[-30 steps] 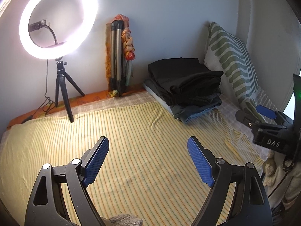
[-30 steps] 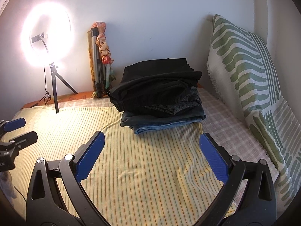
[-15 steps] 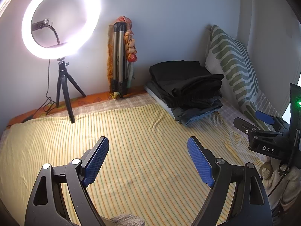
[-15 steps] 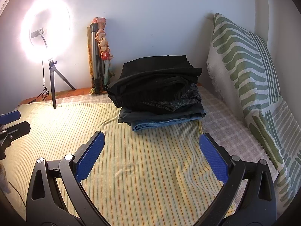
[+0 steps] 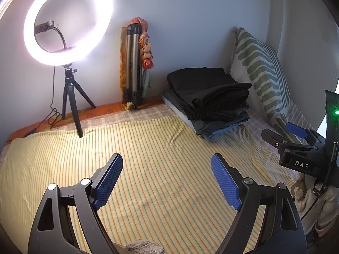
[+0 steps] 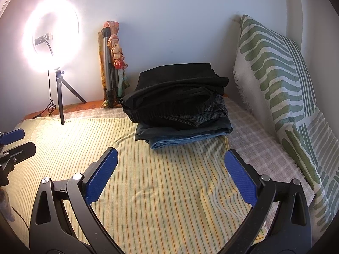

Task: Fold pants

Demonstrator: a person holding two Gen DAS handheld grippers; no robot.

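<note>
- Left wrist view: low over the yellow striped bedsheet [image 5: 148,148], facing the pale back wall, close to the lit white ring light on its black tripod [image 5: 67,21]; right edge catches the right gripper [image 5: 284,133].
- Right wrist view: further right, nearer the stack of folded dark pants [image 6: 180,101] and the green-patterned white pillow [image 6: 275,74].
- Shared: sheet, light, stack, pillow, and the folded silver tripod [image 5: 132,63].

- The right black two-finger gripper with blue pads [image 6: 170,170] is easing closer to the stack of folded dark pants [image 6: 180,103], which is growing at its 12 o'clock.
- In the left gripper [image 5: 167,177] view, the stack is sliding from 1 toward 2 o'clock.
- The right gripper is dropping lower at its 3 o'clock.
</note>
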